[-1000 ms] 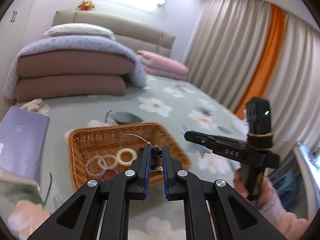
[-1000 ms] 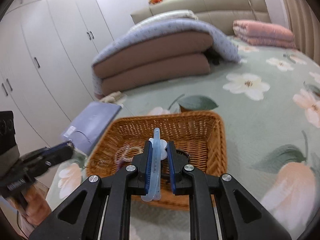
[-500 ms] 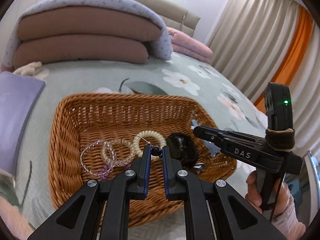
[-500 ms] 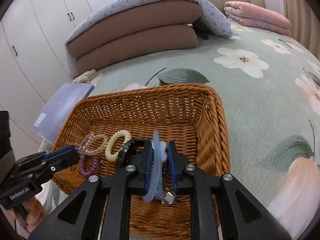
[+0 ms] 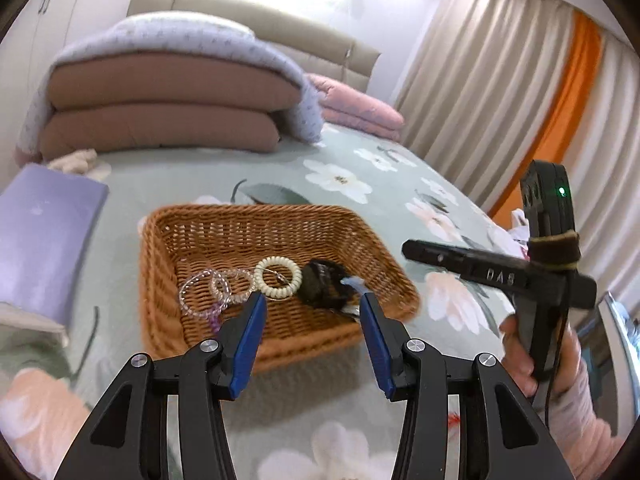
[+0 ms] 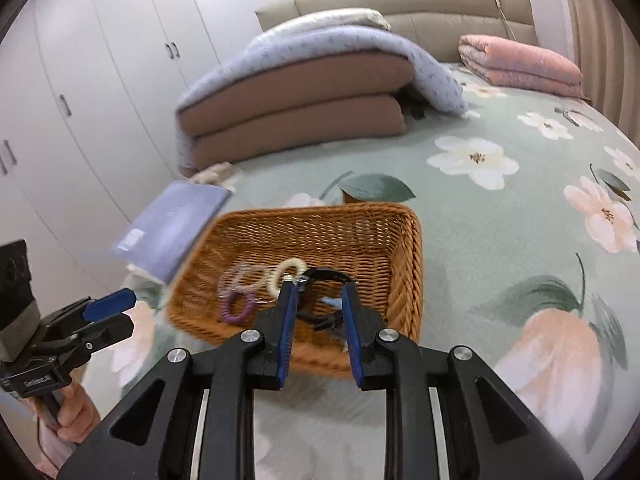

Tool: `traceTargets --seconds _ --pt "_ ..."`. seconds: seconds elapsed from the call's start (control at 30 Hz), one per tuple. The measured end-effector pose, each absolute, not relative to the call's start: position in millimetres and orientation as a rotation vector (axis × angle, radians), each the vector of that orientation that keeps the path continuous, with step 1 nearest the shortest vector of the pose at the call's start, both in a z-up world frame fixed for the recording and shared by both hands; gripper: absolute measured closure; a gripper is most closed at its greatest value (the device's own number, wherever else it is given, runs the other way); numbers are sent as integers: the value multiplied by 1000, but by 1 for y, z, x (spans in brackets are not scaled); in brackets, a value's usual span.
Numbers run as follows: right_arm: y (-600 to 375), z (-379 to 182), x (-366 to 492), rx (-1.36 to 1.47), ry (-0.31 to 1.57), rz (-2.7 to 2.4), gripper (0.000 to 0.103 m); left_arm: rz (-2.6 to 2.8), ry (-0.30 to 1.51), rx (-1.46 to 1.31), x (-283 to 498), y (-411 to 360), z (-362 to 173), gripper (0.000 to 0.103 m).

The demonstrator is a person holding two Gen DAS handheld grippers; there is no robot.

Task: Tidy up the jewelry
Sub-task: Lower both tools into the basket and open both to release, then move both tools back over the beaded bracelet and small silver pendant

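Observation:
A woven brown basket [image 5: 256, 213] [image 6: 412, 264] lies on the flowered bed sheet. In it are clear bead bracelets [image 5: 216, 290], a cream coil tie [image 5: 278, 278] with a thin wire hoop across it, a black band [image 5: 322, 288], a light blue clip [image 5: 354, 282] [image 6: 332, 302] and a purple coil tie [image 6: 236, 308]. My left gripper [image 5: 311, 300] [image 6: 120, 316] hangs at the basket's near rim, its jaws opening with nothing between them. My right gripper [image 6: 319, 289] [image 5: 410, 249] is above the near right part of the basket, jaws opening and nothing held.
A purple book [image 5: 44, 240] lies left of the basket. Folded brown and lilac quilts [image 5: 160, 112] and a pink quilt [image 5: 360, 108] are stacked near the headboard. Curtains hang at the right. White wardrobe doors [image 6: 80, 80] stand at the left.
Both grippers dipped into the basket and drew back. The left one let go of the wire hoop with the black bead. The right one let go of the blue clip. Both jaws spread.

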State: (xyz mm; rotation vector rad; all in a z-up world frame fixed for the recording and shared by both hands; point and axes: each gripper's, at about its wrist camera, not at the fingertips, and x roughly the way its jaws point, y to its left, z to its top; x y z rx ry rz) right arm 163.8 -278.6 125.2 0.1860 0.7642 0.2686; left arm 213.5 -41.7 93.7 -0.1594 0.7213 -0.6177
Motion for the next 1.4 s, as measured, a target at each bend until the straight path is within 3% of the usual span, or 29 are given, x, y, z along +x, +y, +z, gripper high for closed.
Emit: traceTargets --seconds 0.17,0.47,0.97,1.33,1.4 --pt "-275 149 114 202 703 308 55 -612 656 -162 163 -14 120 51" --pt "-228 121 33 128 721 404 55 -562 609 -161 86 32 127 40" --pt "-173 27 -39 43 752 335 55 -457 810 -209 43 47 14 40" --pt "-162 -16 -28 61 850 301 56 -401 848 -123 39 14 -21 40" --pt "-155 -21 -23 44 864 297 60 -398 856 -115 41 11 -23 43"
